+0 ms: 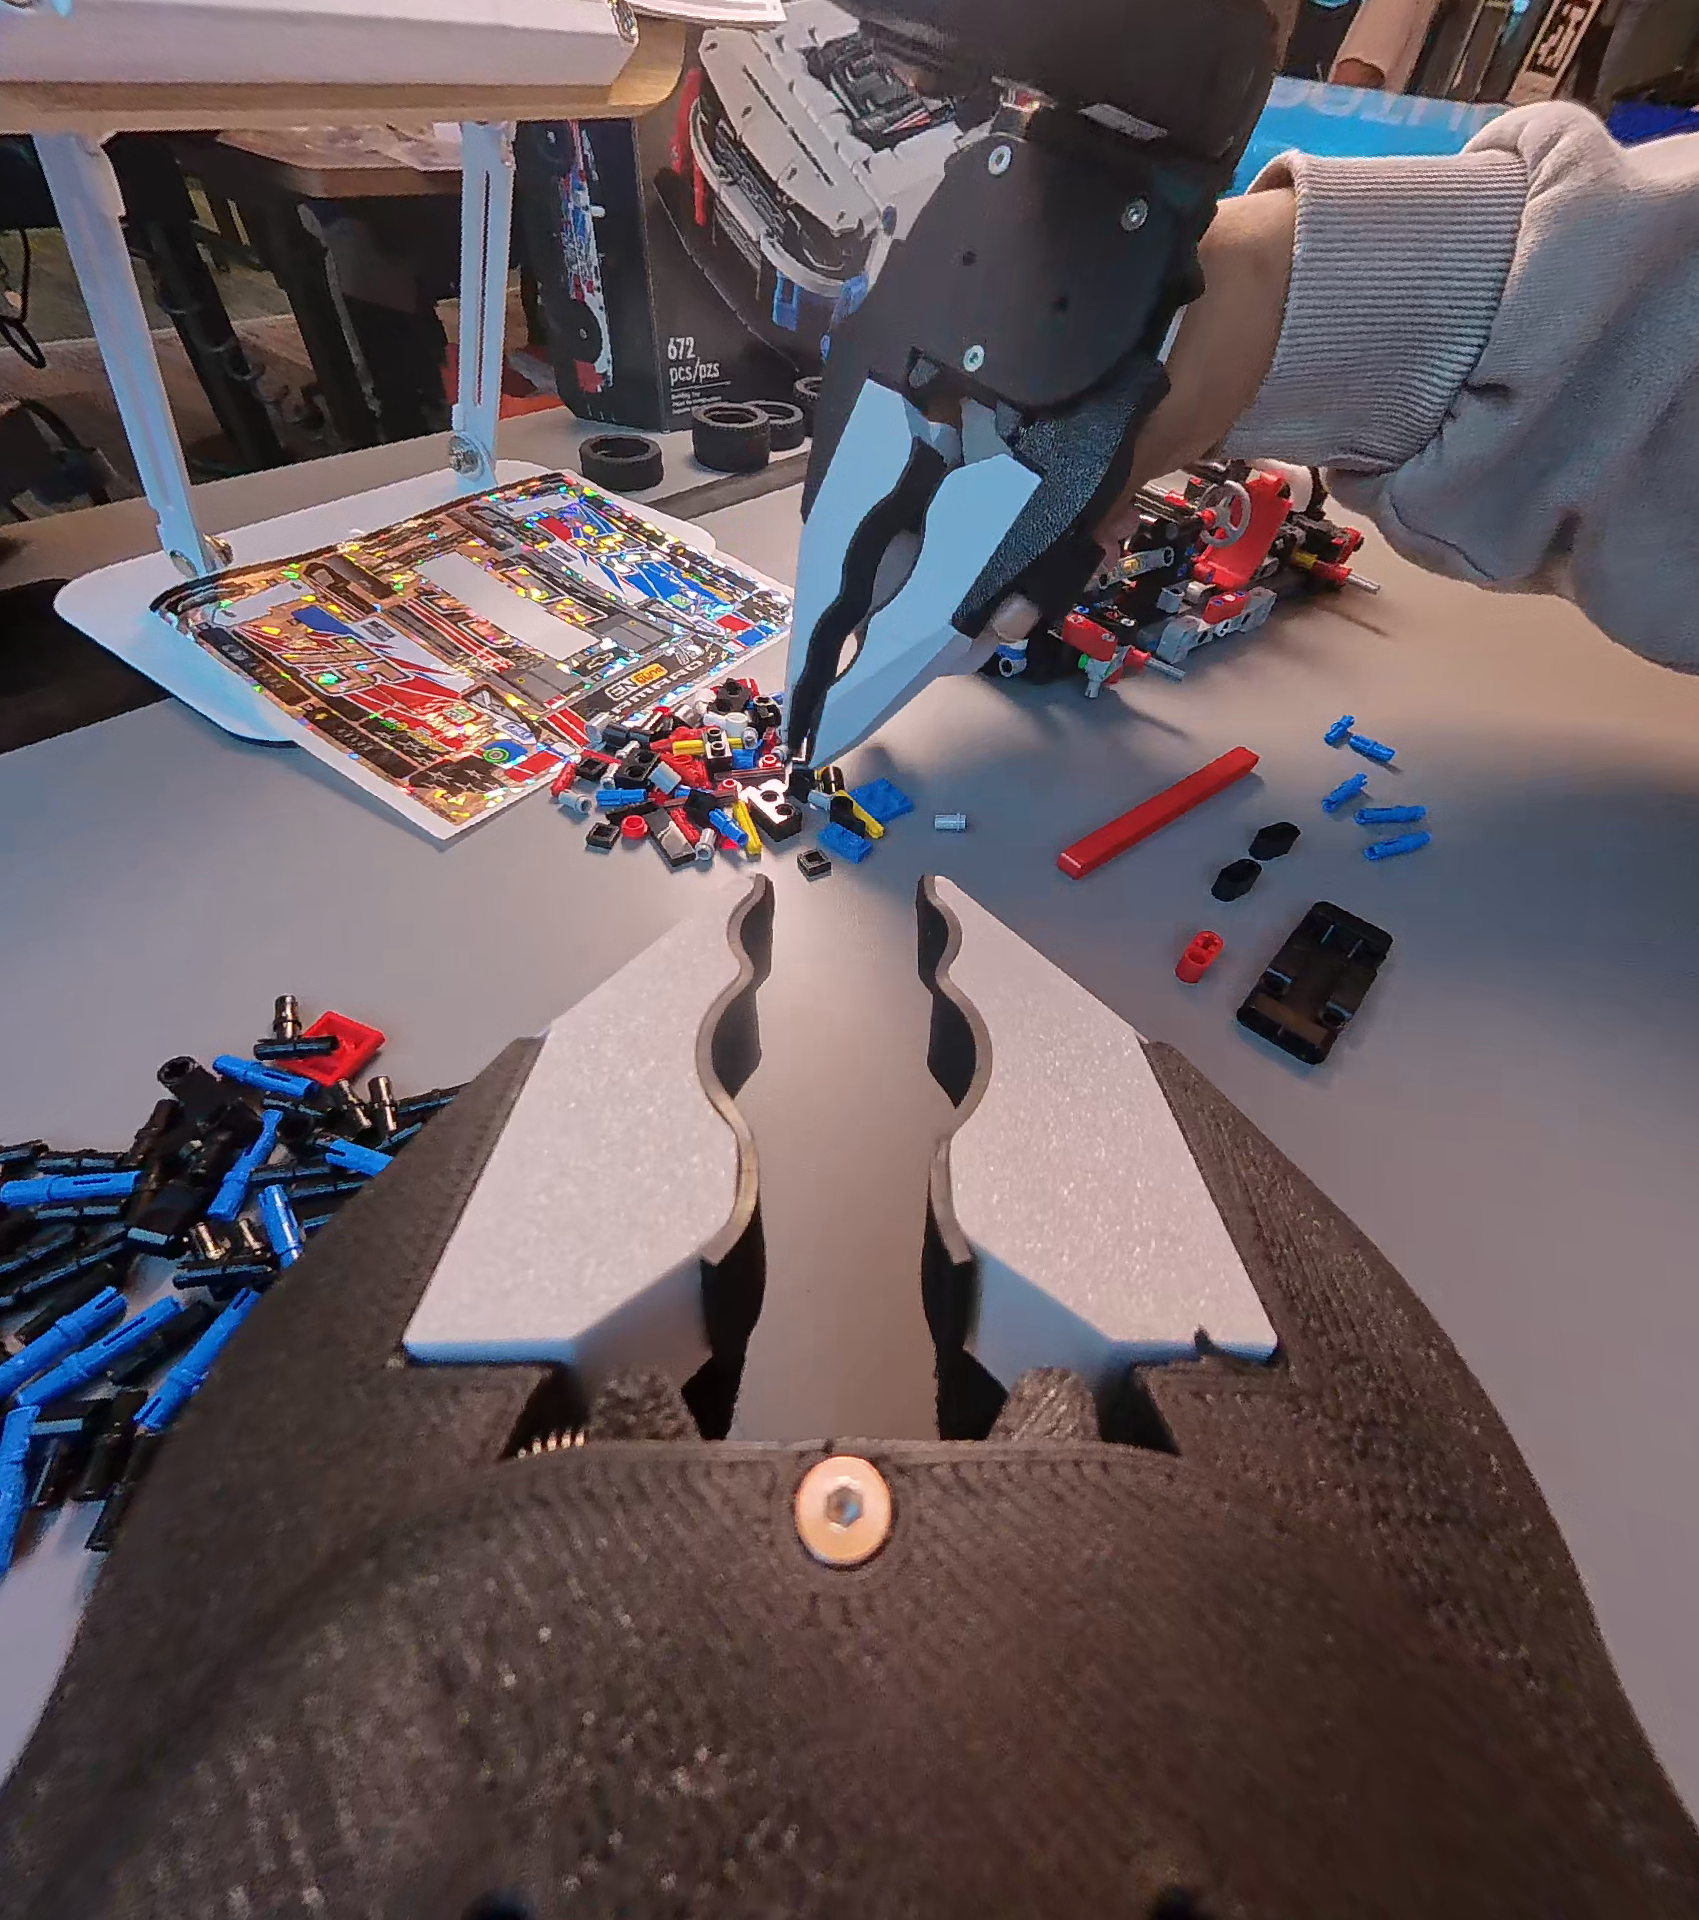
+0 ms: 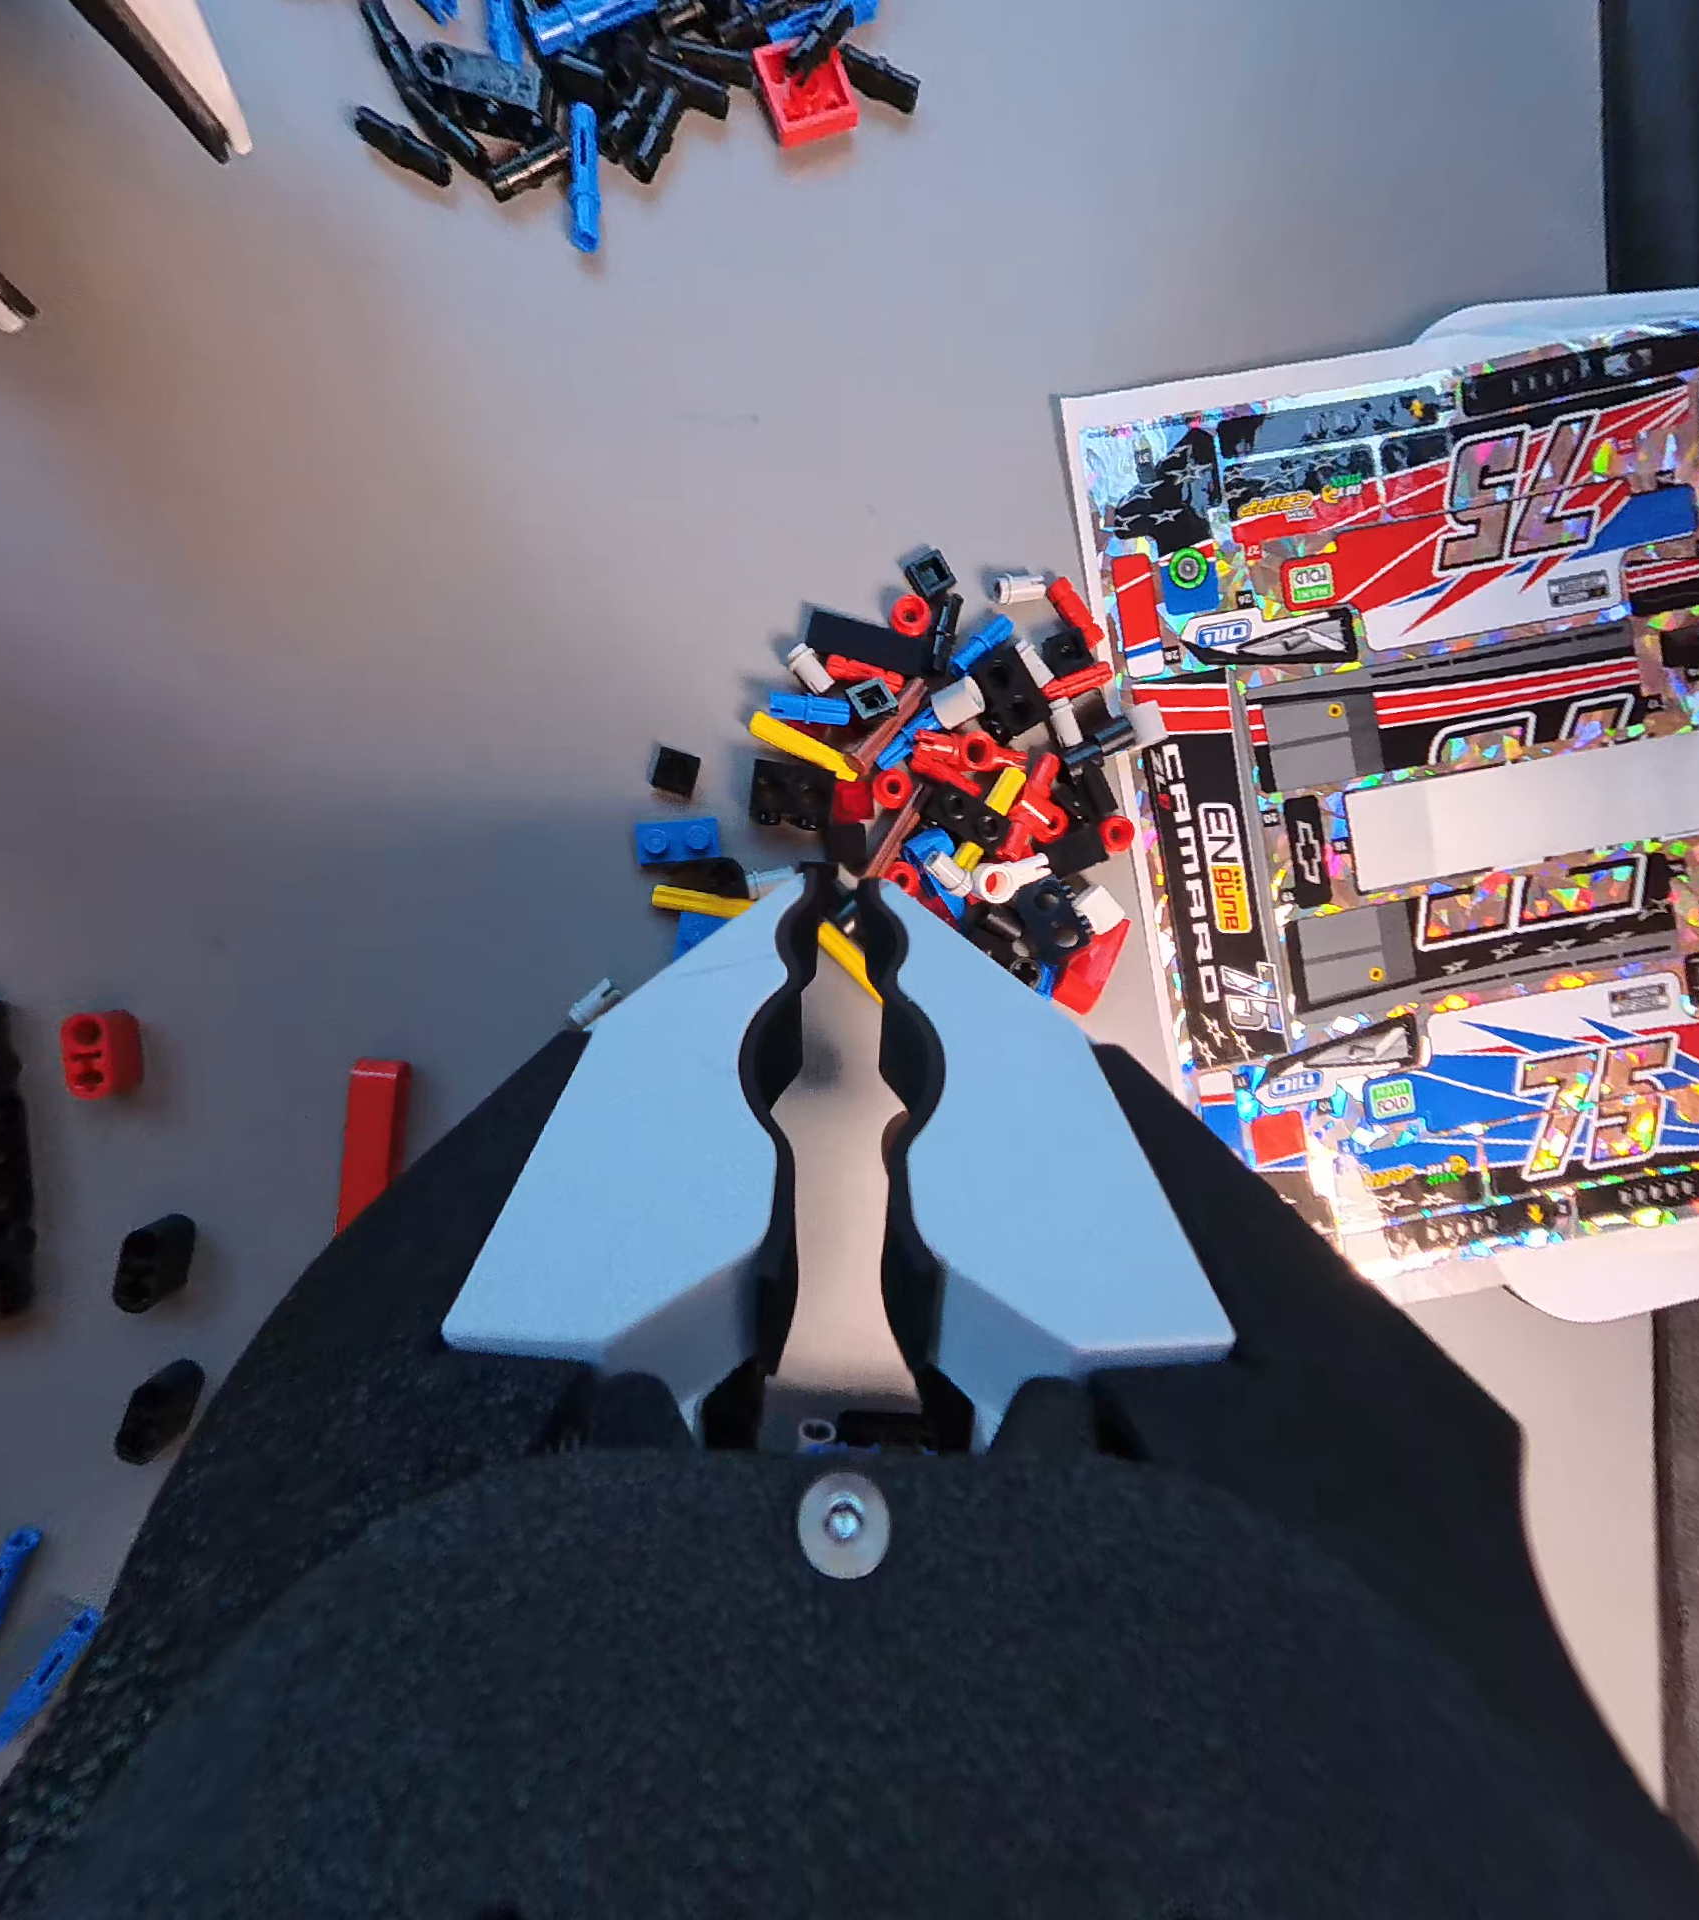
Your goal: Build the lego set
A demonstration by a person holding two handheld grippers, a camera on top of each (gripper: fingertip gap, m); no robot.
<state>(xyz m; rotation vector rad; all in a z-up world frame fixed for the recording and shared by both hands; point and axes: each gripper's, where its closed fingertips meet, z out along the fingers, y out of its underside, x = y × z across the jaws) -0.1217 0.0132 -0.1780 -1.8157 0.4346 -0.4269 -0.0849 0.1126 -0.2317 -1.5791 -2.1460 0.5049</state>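
Glossy plastic is noted on bricks [image 2: 938,769]; holographic foil on sticker sheet [image 2: 1447,831]; table [image 2: 409,520] matt, smooth.

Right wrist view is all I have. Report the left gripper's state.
Observer: The left gripper is open and empty, held over the table short of the mixed pile of small pieces.
Operator: Locate the half-built car.
Observer: The half-built car sits on the table behind the right gripper, beside the person's grey sleeve.
Operator: Find the tyres.
Observer: Several black tyres lie at the foot of the box, beyond the sticker sheet.
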